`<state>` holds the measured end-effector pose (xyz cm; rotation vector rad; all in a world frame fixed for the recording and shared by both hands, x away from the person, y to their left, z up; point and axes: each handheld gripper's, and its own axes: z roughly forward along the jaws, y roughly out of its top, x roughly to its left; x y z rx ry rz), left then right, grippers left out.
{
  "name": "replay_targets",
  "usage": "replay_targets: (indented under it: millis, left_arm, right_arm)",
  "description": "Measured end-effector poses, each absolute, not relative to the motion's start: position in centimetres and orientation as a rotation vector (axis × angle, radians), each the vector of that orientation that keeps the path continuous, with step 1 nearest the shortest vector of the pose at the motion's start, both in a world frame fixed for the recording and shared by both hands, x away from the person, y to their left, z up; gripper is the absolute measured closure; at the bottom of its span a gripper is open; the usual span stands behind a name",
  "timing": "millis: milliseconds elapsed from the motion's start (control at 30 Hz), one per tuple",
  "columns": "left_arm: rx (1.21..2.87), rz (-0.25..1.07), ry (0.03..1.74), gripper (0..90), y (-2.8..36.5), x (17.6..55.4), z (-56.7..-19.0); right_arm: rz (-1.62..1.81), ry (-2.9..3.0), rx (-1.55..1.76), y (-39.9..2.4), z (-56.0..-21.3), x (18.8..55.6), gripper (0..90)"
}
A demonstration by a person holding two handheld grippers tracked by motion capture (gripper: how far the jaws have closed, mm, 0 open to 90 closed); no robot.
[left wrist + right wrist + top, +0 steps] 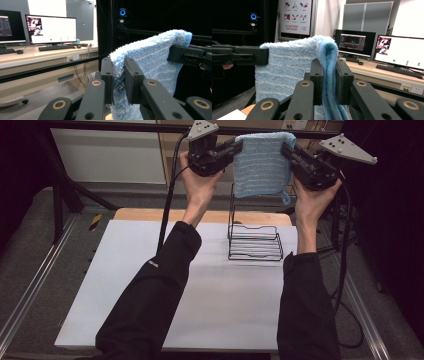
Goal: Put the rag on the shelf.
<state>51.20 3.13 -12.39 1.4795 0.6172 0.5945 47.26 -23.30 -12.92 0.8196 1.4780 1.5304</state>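
A light blue striped towel (261,166) hangs folded in the air between both grippers, high above the far side of the table. My left gripper (233,149) is shut on its left top corner; in the left gripper view the towel (150,57) is pinched between the two black jaws of that gripper (118,75). My right gripper (286,149) is shut on the right top corner, and the right gripper view shows the folded edge of the towel (287,72) clamped in that gripper (329,75). The towel's lower edge hangs just above a black wire rack (255,242).
The wire rack has an upright frame and a low basket base on the white table top (150,285). A wooden board edge (145,214) lies behind the white sheet. Desks with monitors (51,28) stand beyond. Cables trail from both grippers.
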Motion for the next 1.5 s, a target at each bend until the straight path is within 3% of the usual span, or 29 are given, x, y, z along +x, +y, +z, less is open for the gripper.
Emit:
replay_targets:
  millis: [733,1500]
  left_arm:
    - [1.586,0.589,0.649,78.9,1.9,54.0,-16.0]
    - [1.703,0.514,0.551,78.6,-0.6,52.6,-19.9]
  right_arm:
    - [1.481,1.537,0.911,-24.0,-17.4,49.5,79.5]
    - [1.476,1.559,0.991,-27.4,-22.5,47.9,79.3]
